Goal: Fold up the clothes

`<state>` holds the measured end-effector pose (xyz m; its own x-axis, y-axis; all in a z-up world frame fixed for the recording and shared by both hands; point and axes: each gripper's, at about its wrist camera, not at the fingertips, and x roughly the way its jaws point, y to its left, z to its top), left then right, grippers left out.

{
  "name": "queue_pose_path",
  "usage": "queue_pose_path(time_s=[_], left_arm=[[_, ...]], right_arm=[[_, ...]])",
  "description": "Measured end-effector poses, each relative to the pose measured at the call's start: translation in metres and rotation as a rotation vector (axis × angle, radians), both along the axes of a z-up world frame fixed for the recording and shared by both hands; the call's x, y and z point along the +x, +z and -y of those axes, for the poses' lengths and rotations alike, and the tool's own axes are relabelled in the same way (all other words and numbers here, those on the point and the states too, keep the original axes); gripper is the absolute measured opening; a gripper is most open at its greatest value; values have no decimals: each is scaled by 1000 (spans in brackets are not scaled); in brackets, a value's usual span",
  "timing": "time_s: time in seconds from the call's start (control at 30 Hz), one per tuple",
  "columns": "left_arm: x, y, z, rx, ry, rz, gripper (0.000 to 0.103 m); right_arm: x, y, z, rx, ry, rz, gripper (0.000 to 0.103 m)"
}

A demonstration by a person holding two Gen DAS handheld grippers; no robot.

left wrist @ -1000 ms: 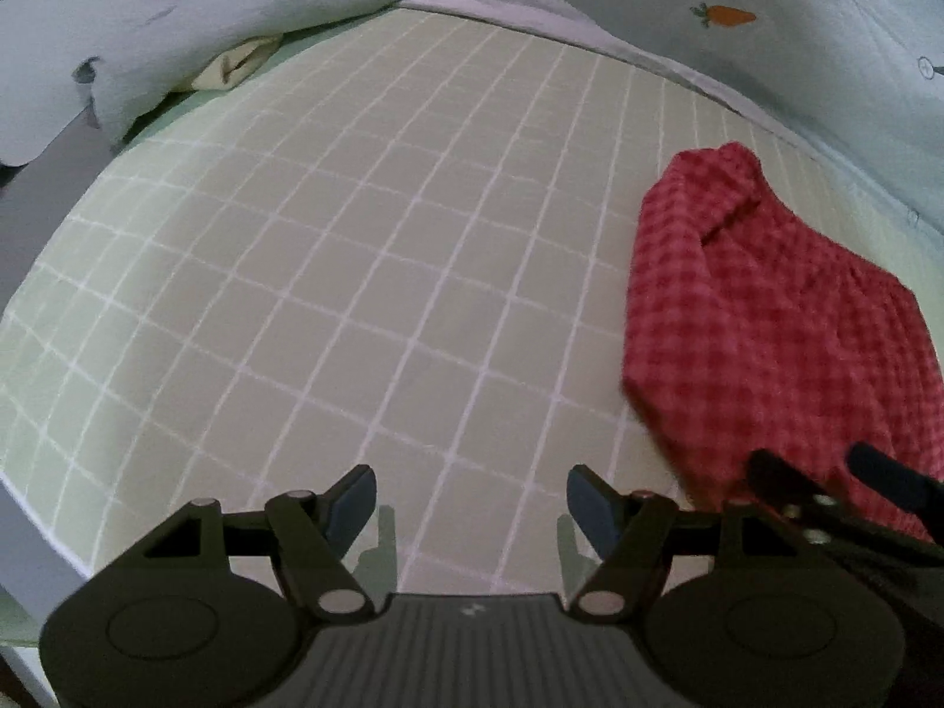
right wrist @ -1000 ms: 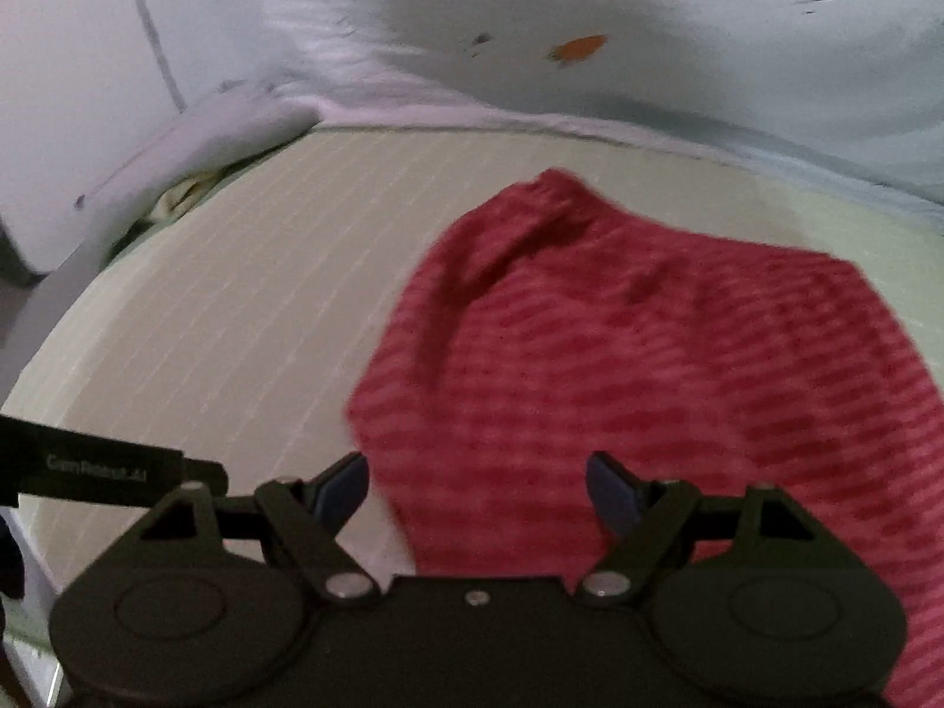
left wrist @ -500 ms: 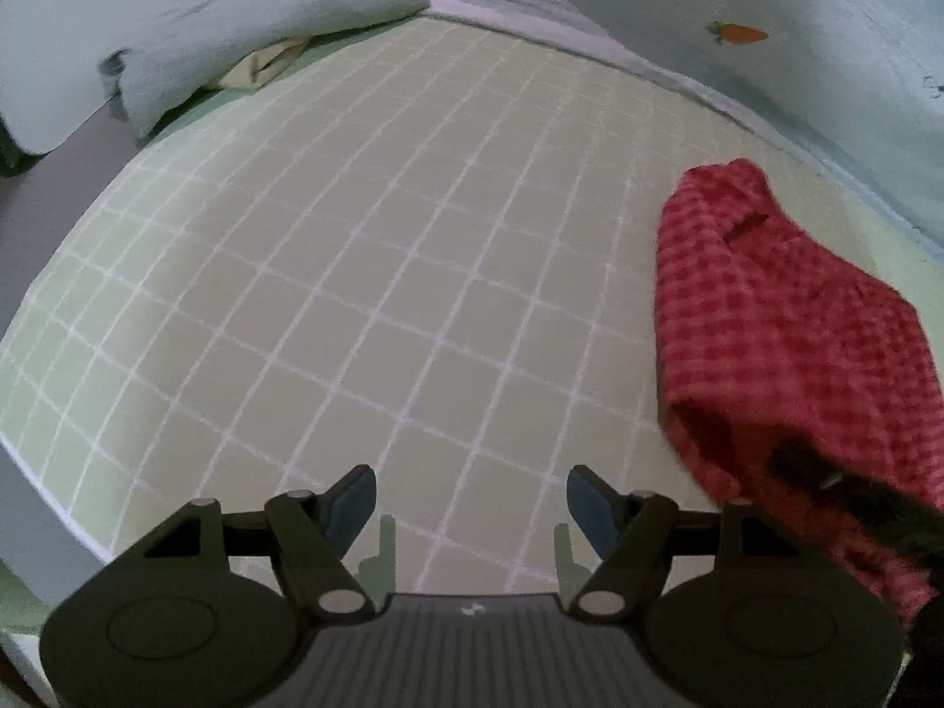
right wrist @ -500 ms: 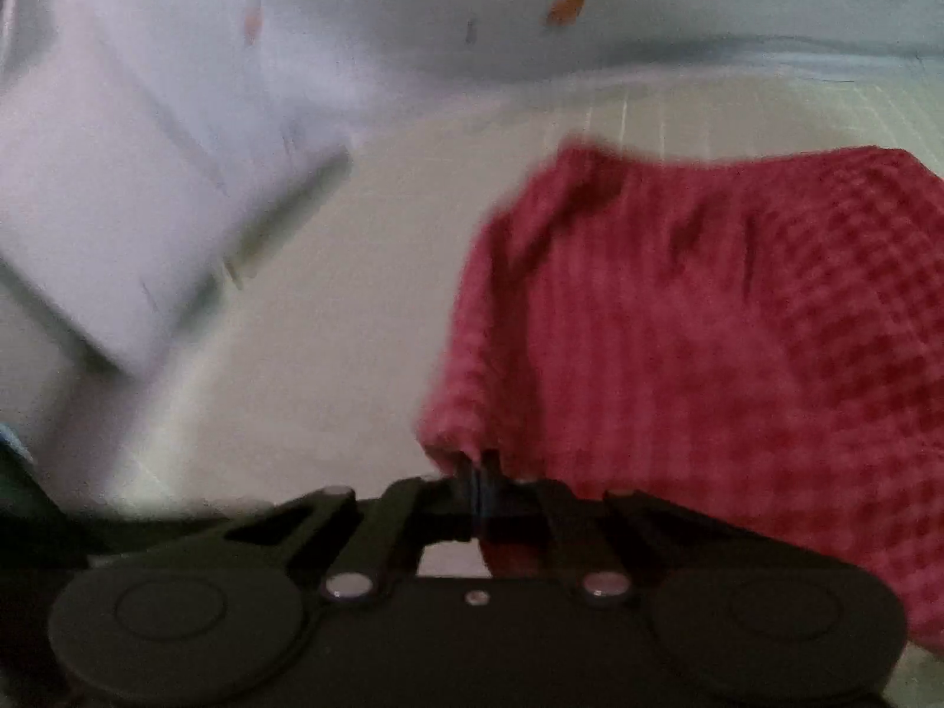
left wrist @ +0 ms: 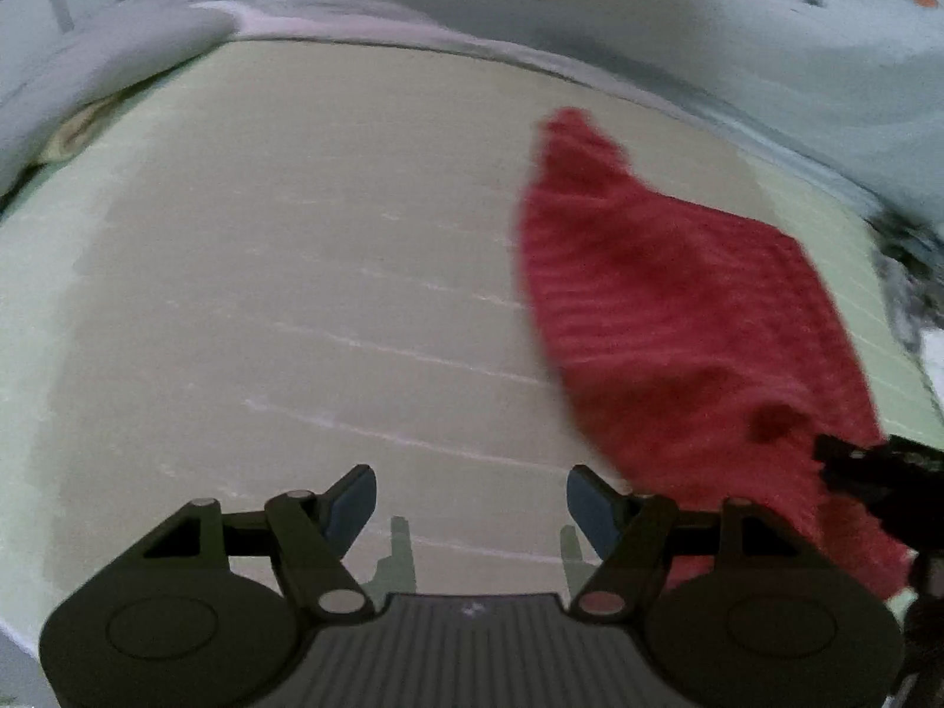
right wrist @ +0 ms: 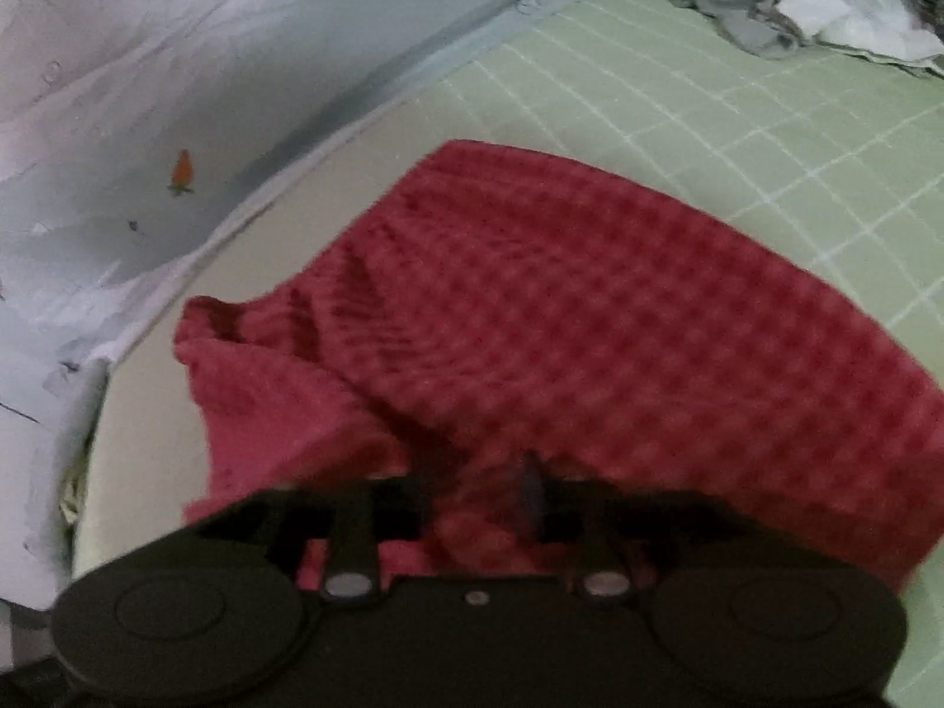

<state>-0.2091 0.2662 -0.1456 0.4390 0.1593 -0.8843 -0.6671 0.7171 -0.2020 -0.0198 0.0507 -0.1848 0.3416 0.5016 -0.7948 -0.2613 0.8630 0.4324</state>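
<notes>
The fold is only just beginning — the right gripper [right wrist: 478,489] is pinching the near edge of the red checked garment [right wrist: 590,318], which is lying bunched on the green grid sheet [left wrist: 295,295], while the left gripper [left wrist: 471,501] is hovering wide and empty beside it.

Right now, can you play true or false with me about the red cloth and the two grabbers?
1. The right gripper is pinching the red checked cloth. True.
2. The left gripper is holding the cloth too. False: its jaws are wide open with nothing between them.
3. The cloth lies on a green sheet with white grid lines. True.
4. The blanket with little orange carrots is lying on top of the red cloth. False: it sits beside the cloth, at the edge of the sheet.
5. The red cloth is neatly folded into a square. False: it is bunched and wrinkled.
</notes>
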Motion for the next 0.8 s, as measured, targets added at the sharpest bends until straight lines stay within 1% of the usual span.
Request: queue_pose_path(time_s=[0.03, 0.13, 0.17, 0.27, 0.3, 0.33, 0.37, 0.4, 0.43, 0.5, 0.57, 0.63, 0.8], left_arm=[[6, 1, 5, -7, -24, 13, 72], [26, 3, 31, -34, -96, 61, 72], [32, 2, 37, -47, -111, 67, 72], [49, -5, 53, -84, -150, 72, 70], [54, -7, 57, -88, -156, 68, 67], [58, -10, 61, -91, -155, 61, 55], [61, -13, 64, -95, -153, 52, 48], [63, -16, 64, -96, -144, 43, 21], [62, -18, 63, -93, -131, 33, 2], [51, -18, 58, -60, -87, 22, 0], [31, -8, 47, -23, -28, 29, 0], [7, 4, 34, -4, 37, 46, 0], [-63, 40, -1, 48, 235, 89, 0]], right_arm=[[1, -1, 4, -13, 5, -1, 49], [10, 0, 17, -46, 31, 5, 52], [13, 1, 21, -56, 39, 7, 54], [22, 0, 32, -80, 53, 16, 57], [25, -1, 32, -85, 56, 15, 57], [27, -1, 34, -90, 60, 14, 57], [28, -1, 36, -91, 63, 12, 57], [30, -2, 37, -94, 65, 9, 57], [31, -4, 39, -98, 65, 4, 57], [31, -5, 39, -106, 62, -8, 57], [29, -7, 39, -120, 62, 0, 57], [27, -10, 40, -135, 63, 9, 57], [20, -13, 39, -178, 71, 41, 57]])
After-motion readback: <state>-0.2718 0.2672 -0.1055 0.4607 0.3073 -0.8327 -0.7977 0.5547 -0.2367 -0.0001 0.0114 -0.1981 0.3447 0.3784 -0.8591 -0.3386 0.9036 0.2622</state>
